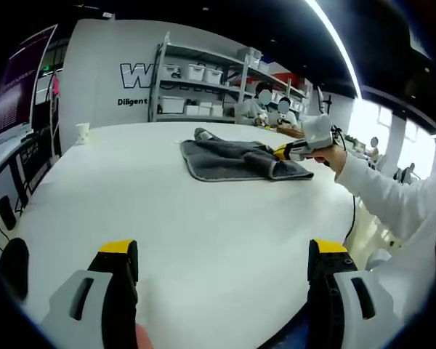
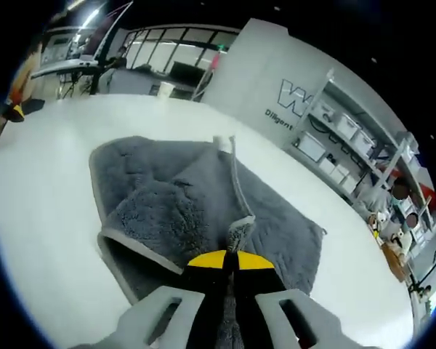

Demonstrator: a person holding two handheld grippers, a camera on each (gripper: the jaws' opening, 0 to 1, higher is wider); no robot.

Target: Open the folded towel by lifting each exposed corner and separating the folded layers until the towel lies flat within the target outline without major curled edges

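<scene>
A grey towel [image 1: 229,160] lies partly folded on the far side of the white table [image 1: 203,233]. In the right gripper view the towel [image 2: 167,196] has a layer turned over on itself, with a pale hem running up the middle. My right gripper [image 2: 230,256] is shut on a raised edge of the towel, its yellow tips pressed together over the cloth. From the left gripper view, the right gripper [image 1: 291,151] sits at the towel's right corner, held by a hand in a white sleeve. My left gripper [image 1: 224,251] hangs open over bare table, well short of the towel.
A white cup [image 1: 82,133] stands at the table's far left edge, also seen as the cup [image 2: 165,89]. Metal shelves with bins [image 1: 203,80] line the back wall. People sit behind the table. The table's edge curves close at the right [image 1: 349,218].
</scene>
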